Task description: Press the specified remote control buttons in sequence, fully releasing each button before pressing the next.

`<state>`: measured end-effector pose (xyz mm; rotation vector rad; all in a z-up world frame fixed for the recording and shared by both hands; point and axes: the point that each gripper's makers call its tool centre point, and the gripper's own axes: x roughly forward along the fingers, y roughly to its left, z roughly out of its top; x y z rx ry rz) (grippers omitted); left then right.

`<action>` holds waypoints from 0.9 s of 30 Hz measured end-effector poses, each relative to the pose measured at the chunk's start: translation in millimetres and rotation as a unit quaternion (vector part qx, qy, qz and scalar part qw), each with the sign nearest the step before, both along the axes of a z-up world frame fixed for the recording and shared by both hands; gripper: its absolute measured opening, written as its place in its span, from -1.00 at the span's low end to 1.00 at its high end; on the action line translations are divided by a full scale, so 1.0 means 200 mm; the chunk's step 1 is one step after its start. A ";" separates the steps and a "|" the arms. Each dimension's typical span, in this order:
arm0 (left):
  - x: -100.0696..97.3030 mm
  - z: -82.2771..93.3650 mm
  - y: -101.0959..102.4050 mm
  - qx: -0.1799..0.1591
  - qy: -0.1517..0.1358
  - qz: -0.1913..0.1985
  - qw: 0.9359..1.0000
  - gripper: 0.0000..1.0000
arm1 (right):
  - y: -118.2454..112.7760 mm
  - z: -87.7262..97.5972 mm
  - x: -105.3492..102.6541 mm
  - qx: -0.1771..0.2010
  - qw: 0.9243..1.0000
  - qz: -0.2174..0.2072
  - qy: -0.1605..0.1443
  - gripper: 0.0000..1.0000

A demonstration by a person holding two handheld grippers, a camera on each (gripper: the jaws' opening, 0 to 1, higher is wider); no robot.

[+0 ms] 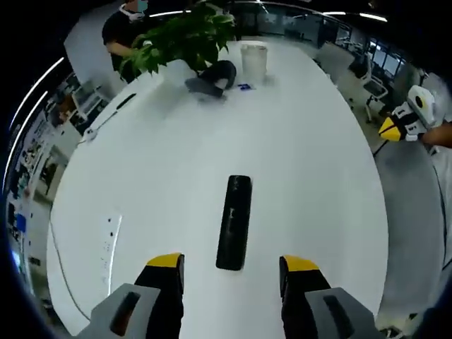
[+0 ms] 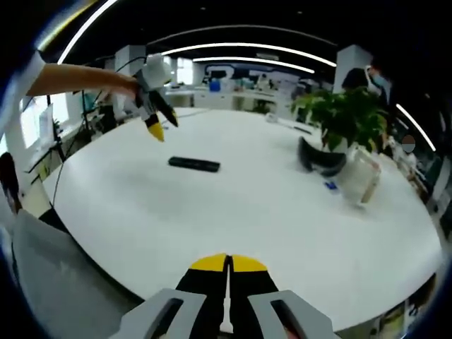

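One remote control (image 1: 234,222) lay flat on the white table (image 1: 162,176) in the left gripper view, lengthwise between the spread yellow-tipped jaws of the left gripper (image 1: 232,268), a little ahead of them and touched by neither. One pale cup-like container (image 1: 253,62) stood upright at the far end; its contents could not be made out. Beside it sat one leafy plant (image 1: 185,35) and one dark curved object (image 1: 212,78), with a small blue item (image 1: 244,87) between object and container. One person in dark clothing (image 1: 123,32) stood behind the plant. The right gripper (image 1: 395,126) hung off the table's right edge.

One remote (image 2: 193,164) showed in the right gripper view as well, lying far out on the table (image 2: 233,212), well apart from the right gripper (image 2: 227,265), whose jaws were pressed together with nothing between them. The left gripper (image 2: 157,113) hovered above and beyond the remote, jaws parted. One plant (image 2: 342,116), one dark object (image 2: 318,159) and one container (image 2: 359,176), appearing tilted, stood at right.
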<state>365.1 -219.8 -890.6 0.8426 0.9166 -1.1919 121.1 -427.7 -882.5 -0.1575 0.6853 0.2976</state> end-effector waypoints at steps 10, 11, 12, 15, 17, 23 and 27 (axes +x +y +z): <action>0.01 -0.22 0.02 0.035 0.029 -0.025 0.999 0.09 | 0.02 -0.05 -0.01 -0.011 1.000 0.010 0.023 -1.00; 0.01 -0.23 0.02 0.040 0.027 -0.028 0.998 0.10 | 0.03 -0.05 -0.02 -0.012 0.999 0.012 0.029 -1.00; 0.02 -0.25 0.02 0.041 0.026 -0.031 0.998 0.10 | 0.03 -0.06 -0.02 -0.014 0.999 0.013 0.030 -1.00; 0.04 -0.28 0.03 0.043 0.027 -0.027 0.998 0.10 | 0.02 -0.07 -0.02 -0.016 0.999 0.014 0.038 -1.00; 0.04 -0.30 0.02 0.038 0.032 -0.022 0.999 0.10 | 0.02 -0.08 -0.03 -0.018 0.999 0.014 0.041 -1.00; 0.08 -0.36 0.00 0.043 0.023 -0.017 0.999 0.10 | 0.03 -0.10 -0.03 -0.021 0.998 0.015 0.054 -1.00; 0.09 -0.39 0.00 0.043 0.030 -0.010 0.999 0.11 | 0.02 -0.11 -0.04 -0.023 0.998 0.016 0.059 -1.00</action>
